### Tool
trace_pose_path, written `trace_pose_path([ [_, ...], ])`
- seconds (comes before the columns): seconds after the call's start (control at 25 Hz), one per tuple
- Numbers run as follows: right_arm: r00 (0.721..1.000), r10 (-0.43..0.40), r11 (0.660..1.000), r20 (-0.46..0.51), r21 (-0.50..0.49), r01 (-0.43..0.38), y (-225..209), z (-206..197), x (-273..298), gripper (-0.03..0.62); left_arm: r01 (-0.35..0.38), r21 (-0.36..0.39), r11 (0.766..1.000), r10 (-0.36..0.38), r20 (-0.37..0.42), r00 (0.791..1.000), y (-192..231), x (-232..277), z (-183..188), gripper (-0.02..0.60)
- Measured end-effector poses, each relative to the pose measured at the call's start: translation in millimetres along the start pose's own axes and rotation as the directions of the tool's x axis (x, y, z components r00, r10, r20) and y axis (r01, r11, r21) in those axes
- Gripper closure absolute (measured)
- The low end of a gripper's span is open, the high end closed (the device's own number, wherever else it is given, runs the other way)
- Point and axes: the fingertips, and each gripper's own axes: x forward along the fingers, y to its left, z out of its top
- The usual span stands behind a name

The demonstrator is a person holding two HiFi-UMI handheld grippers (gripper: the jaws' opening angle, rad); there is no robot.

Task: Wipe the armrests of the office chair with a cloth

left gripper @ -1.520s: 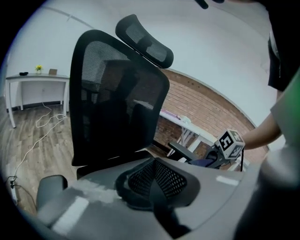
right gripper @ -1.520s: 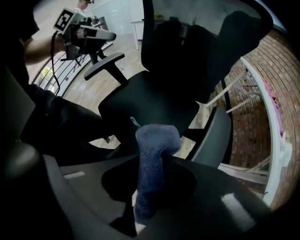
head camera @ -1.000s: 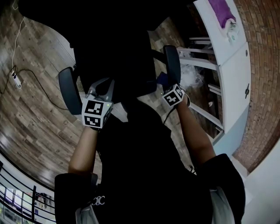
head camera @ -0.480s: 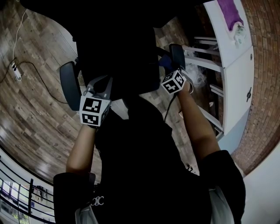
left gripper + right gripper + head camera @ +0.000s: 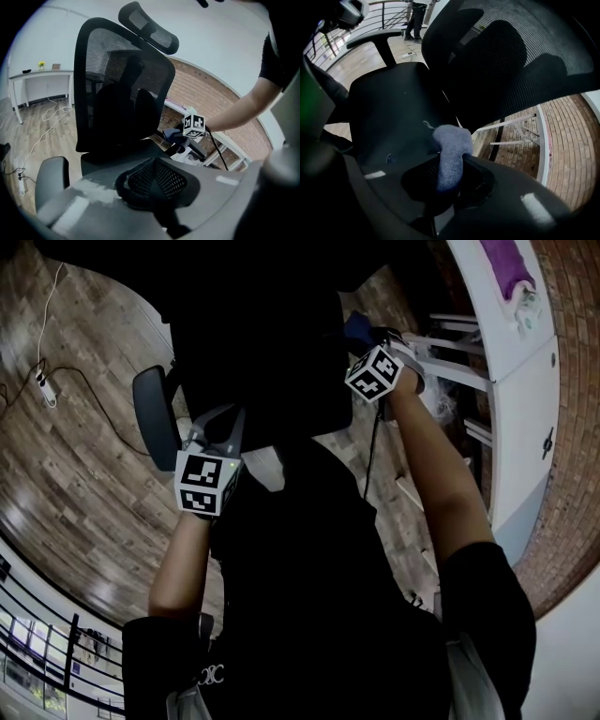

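A person stands over a black office chair (image 5: 117, 79) with a mesh backrest, holding 1 gripper in each hand. The right gripper (image 5: 450, 174) has its jaws clamped on a blue-grey cloth (image 5: 451, 150), and a bunched tuft of the cloth sticks out past the tips. In the left gripper view, that gripper and its cloth sit at the chair's right side, at or just above the dark bar of the right armrest (image 5: 199, 151). Whether the cloth touches the pad cannot be told. The right gripper view looks across the seat (image 5: 389, 112) toward the far armrest and does not show the near armrest at all. The left gripper (image 5: 154, 180) hangs in front of the person's body with its jaws together on nothing, close beside the left armrest (image 5: 155, 418) but apart from it and taking no part in the work. A white table (image 5: 511, 352) stands just beyond the chair's right side, over a wood floor (image 5: 75, 484). The step in hand appears to be wiping the right armrest, with the cloth near its rear end. The next move probably calls for pressing the tuft flat on the pad and drawing it along the full length, with the grip firm so the cloth does not slip free. After that, the cloth would have to cross the seat to reach the left armrest, which lies well apart from it.
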Motion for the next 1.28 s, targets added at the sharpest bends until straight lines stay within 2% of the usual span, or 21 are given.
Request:
trace_pose_path([
  [0.24,0.999,-0.039,0.996,-0.004,-0.085,0.038,-5.6,8.3,2.9,0.526,0.003,-0.001,1.0,-0.003,-0.006,1.0,-9.6,-3.4,-10.1,0.575],
  [0.52,0.998,-0.066,0.997,-0.023,-0.04,0.065,25.0,-22.2,-27.2,0.526,0.033,0.012,0.999,-0.033,-0.004,0.999,-17.4,-10.0,-18.6,0.575],
  [0.72,0.997,-0.047,0.994,-0.067,0.094,0.053,65.2,-59.0,-51.4,0.526,0.06,0.031,0.998,-0.06,-0.011,0.998,-18.1,-14.4,-21.1,0.575],
  [0.8,0.997,-0.027,0.973,-0.076,0.225,0.044,84.5,-70.5,-60.2,0.526,0.067,0.04,0.997,-0.067,-0.015,0.998,-17.1,-16.2,-22.6,0.575],
  [0.84,0.998,-0.015,0.946,-0.068,0.322,0.036,94.6,-73.1,-64.0,0.526,0.069,0.044,0.997,-0.068,-0.018,0.998,-15.8,-17.1,-23.5,0.575],
  [0.88,0.999,-0.009,0.898,-0.05,0.438,0.03,103.5,-73.3,-67.3,0.526,0.07,0.049,0.996,-0.069,-0.023,0.997,-14.2,-18.1,-24.4,0.575],
  [0.92,1.0,-0.016,0.826,-0.025,0.562,0.027,110.6,-71.5,-70.1,0.527,0.07,0.053,0.996,-0.069,-0.028,0.997,-12.4,-19.1,-25.3,0.575],
  [0.96,0.999,-0.035,0.73,0.0,0.683,0.025,115.9,-68.9,-72.2,0.528,0.071,0.058,0.996,-0.069,-0.034,0.997,-10.6,-20.2,-26.2,0.575],
  [1.0,0.998,-0.062,0.612,0.02,0.79,0.022,120.0,-66.3,-72.7,0.528,0.072,0.062,0.995,-0.07,-0.04,0.997,-8.8,-21.3,-27.1,0.575],
  [1.08,0.992,-0.121,0.33,0.042,0.944,0.001,125.4,-62.6,-67.5,0.528,0.077,0.074,0.994,-0.073,-0.053,0.996,-5.2,-23.1,-28.5,0.575],
  [1.16,0.982,-0.187,0.034,0.042,0.999,-0.036,127.2,-60.0,-58.3,0.528,0.086,0.089,0.992,-0.079,-0.071,0.994,-1.9,-25.4,-31.1,0.575],
  [1.2,0.974,-0.224,-0.088,0.037,0.994,-0.058,125.6,-58.8,-53.7,0.528,0.091,0.098,0.991,-0.083,-0.082,0.993,-0.5,-26.7,-32.8,0.575],
  [1.24,0.964,-0.263,-0.179,0.031,0.981,-0.081,121.5,-57.3,-49.8,0.528,0.096,0.108,0.99,-0.086,-0.093,0.992,0.5,-27.6,-34.3,0.575],
  [1.28,0.953,-0.303,-0.243,0.026,0.965,-0.104,115.1,-55.8,-46.5,0.527,0.1,0.118,0.988,-0.088,-0.103,0.991,1.3,-28.0,-35.2,0.575],
])
